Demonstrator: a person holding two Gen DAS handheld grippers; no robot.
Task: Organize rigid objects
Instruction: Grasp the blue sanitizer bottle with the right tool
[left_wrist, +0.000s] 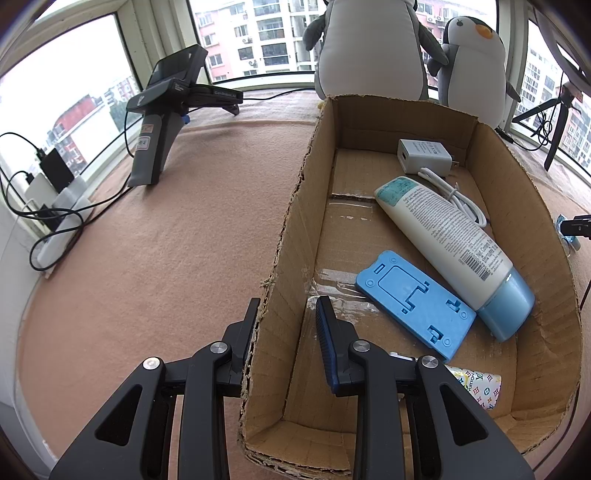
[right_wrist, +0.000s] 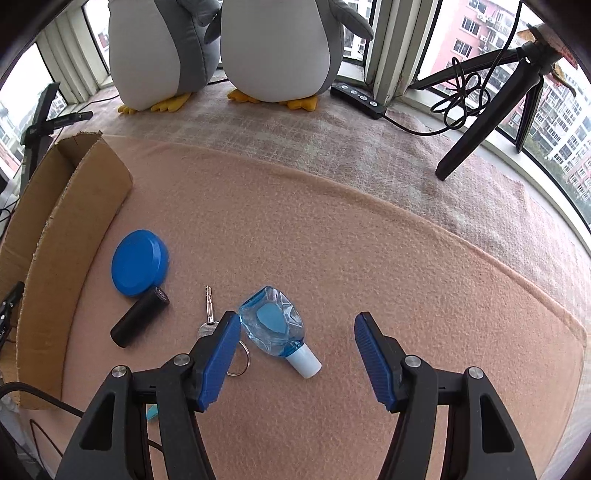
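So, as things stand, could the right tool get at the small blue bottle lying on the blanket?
Probably yes. The right tool is open, with the small blue bottle lying nearly between its fingers. Only the key lies close, partly behind the left finger; nothing covers the bottle.

An open brown cardboard box (left_wrist: 295, 236) sits on the peach fleece blanket (left_wrist: 166, 240). Inside, a white wall charger (left_wrist: 424, 155) lies at the 12 o'clock end. Just toward 6 o'clock from it lies a long white lotion tube (left_wrist: 450, 243), and a flat blue plastic phone stand (left_wrist: 413, 302) touches the tube at its 9 o'clock side.

At the box's 3 o'clock side, a round blue lid (right_wrist: 139, 267), a black cylinder (right_wrist: 139, 316), a silver key (right_wrist: 208, 314) and a small clear blue bottle (right_wrist: 275, 326) lie in a row on the blanket.
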